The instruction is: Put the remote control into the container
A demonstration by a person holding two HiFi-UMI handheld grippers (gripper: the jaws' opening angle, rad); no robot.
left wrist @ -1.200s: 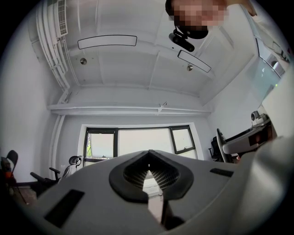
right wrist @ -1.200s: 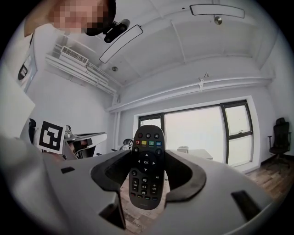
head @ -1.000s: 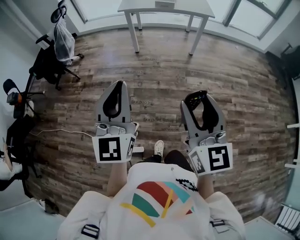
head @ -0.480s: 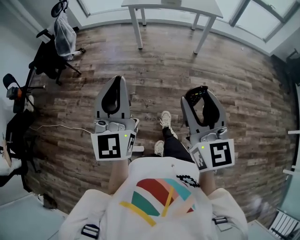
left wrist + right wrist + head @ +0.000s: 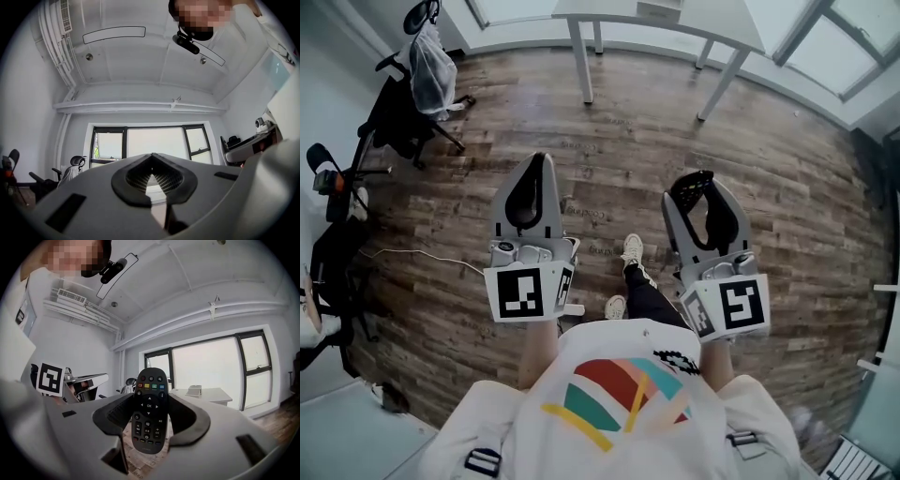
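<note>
Over on the left, by the wall, stands an office chair [image 5: 398, 117] with a pale bag hung on it; it has nothing to do with the job. Next along, the left gripper [image 5: 539, 169] is held out at waist height over the wooden floor [image 5: 769, 169]. Its jaws are clenched tip to tip with nothing between them, only the window beyond. Between the two tools a shoe [image 5: 630, 248] is set forward, so the person looks to be walking across the room. The right gripper [image 5: 701, 183] has the remote control [image 5: 149, 411] clamped upright between its pads, buttons facing back toward the camera.

So the pick-up is done and the remote is in the air, well clear of any surface. What is left is the real end of it: reaching the container and letting go inside. No container can be made out for certain. Ahead stands a white table [image 5: 712, 14] with a small pale box [image 5: 194, 390] on it, and whether that is the target I cannot tell.
</note>
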